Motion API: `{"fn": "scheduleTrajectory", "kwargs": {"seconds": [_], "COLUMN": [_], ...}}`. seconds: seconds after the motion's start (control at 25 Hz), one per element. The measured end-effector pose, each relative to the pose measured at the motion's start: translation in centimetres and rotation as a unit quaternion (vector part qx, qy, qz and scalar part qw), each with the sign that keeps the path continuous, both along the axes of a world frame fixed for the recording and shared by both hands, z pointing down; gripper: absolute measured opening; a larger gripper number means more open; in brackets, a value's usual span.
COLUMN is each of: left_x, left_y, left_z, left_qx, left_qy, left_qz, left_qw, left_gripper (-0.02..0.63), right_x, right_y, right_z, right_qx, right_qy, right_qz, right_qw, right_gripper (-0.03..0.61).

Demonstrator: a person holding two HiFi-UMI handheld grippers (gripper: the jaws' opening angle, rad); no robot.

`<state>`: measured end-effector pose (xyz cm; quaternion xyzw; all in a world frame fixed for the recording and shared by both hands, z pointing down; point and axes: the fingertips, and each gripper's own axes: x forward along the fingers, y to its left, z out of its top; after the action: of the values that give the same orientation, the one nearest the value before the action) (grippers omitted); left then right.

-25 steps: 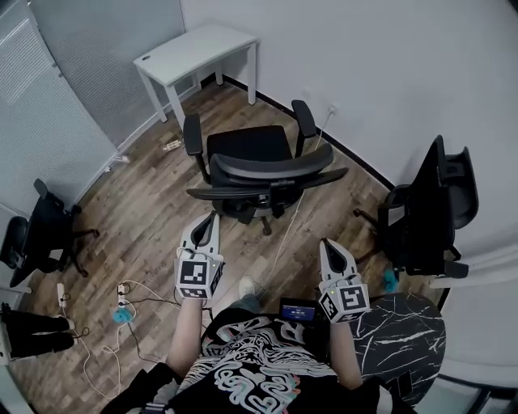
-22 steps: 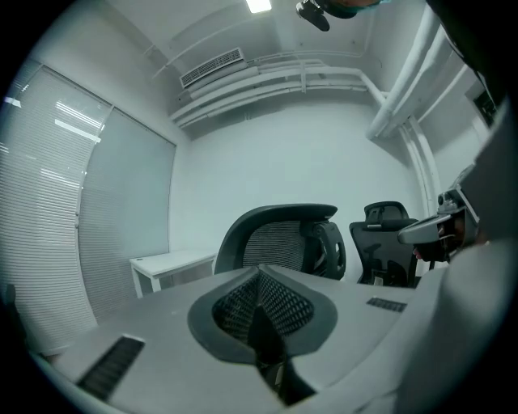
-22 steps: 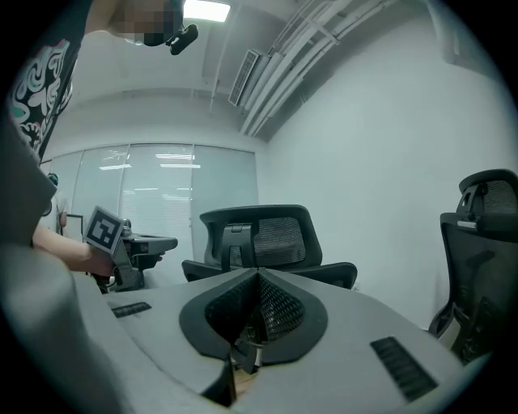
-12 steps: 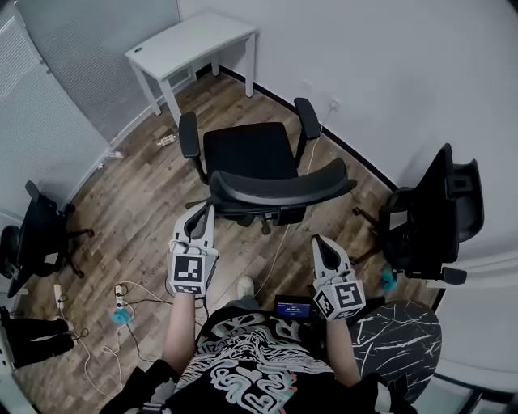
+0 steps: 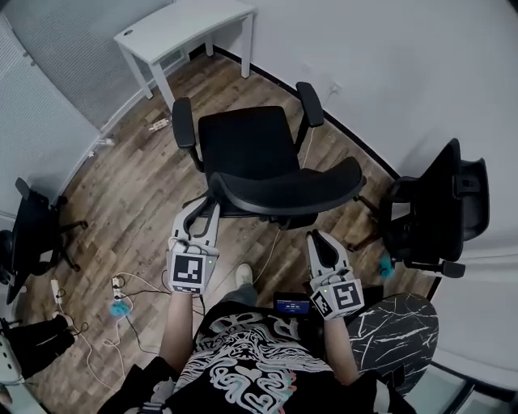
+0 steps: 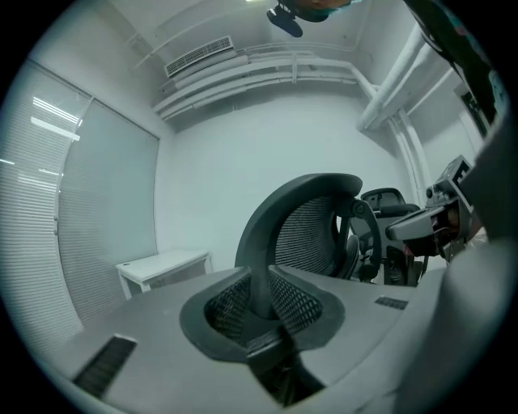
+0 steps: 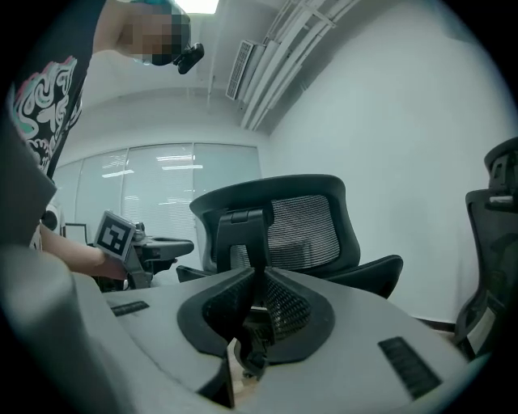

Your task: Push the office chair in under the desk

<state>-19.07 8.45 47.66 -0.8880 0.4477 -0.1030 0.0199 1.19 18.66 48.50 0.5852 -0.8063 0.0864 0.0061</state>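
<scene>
We hold the left tongs (image 5: 202, 215) just beside the office chair (image 5: 243, 149) backrest's left end, jaws opening, narrow, empty, right tongs (image 5: 316, 238) near behind it, jaws barely opening, empty, desk (image 5: 174, 20) beyond the chair.

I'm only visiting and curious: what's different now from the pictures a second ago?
The person stepped up to the chair. The left gripper came up to the edge of the backrest; the right gripper is just short of it. Both jaws are opening, nothing gripped. The chair and desk stayed put.
</scene>
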Motion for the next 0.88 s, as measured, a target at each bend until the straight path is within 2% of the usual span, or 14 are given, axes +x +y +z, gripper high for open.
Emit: {"fn": "scheduleTrajectory", "kwargs": {"seconds": [0.24, 0.36, 0.68, 0.88], "left_x": [-0.1, 0.4, 2.9, 2.7], "left_y": [-1.3, -1.6, -2.3, -3.5], "left_z": [0.6, 0.6, 1.7, 1.6], "left_qx": [-0.013, -0.017, -0.042, -0.043], "left_qy": [-0.007, -0.014, -0.037, -0.044], "left_qz": [0.001, 0.002, 0.012, 0.006], "left_qw": [0.9999, 0.9998, 0.9984, 0.9981], "left_gripper": [0.154, 0.190, 0.324, 0.345], "right_x": [-0.6, -0.7, -0.7, -1.8], "right_y": [-0.6, -1.2, -2.5, -3.7], "right_z": [-0.4, -0.5, 0.3, 0.2], "right_qx": [0.006, 0.007, -0.005, -0.004], "right_qy": [-0.018, -0.015, 0.013, 0.020], "right_qz": [0.007, 0.000, -0.021, -0.033], "right_qw": [1.000, 1.000, 1.000, 0.999], "right_gripper": [0.045, 0.089, 0.124, 0.132]}}
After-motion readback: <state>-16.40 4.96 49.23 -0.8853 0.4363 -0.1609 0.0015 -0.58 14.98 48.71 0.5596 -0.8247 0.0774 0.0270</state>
